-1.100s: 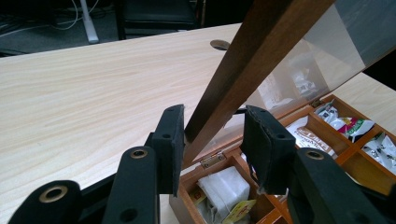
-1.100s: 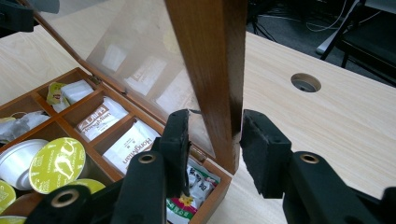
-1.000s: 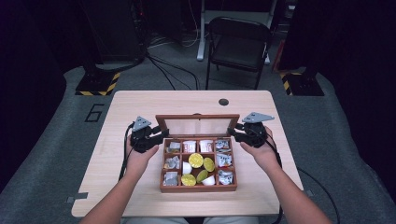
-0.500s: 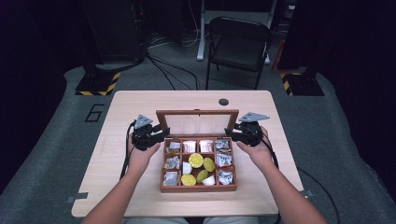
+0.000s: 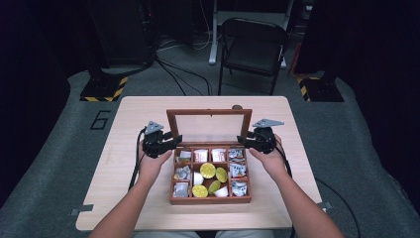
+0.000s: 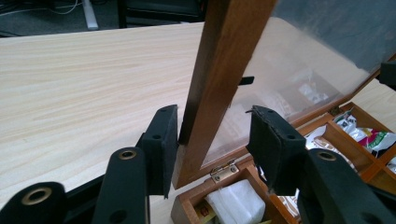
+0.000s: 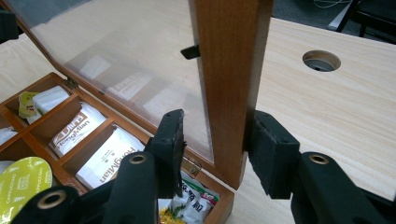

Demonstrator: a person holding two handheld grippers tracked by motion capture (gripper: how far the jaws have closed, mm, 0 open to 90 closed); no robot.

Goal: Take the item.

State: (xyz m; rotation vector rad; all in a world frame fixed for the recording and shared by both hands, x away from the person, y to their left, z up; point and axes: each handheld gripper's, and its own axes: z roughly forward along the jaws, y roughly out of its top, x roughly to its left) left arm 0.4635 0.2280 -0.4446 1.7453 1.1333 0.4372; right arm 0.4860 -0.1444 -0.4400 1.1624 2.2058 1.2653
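"HongMian" sachets point(image 7: 109, 156) in wooden box point(image 7: 56, 119)

Lab/studio: dark curtains point(image 5: 44, 59), hazard-taped stand bases point(image 5: 101, 91)

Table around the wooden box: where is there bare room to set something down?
Bare tabletop lies behind the raised lid, apart from the round cable hole; also far left of the left tool, far right of the right tool, and along the near edge. Crowded: the wooden box, compartments packed with packets and capsules, and both lid edges.
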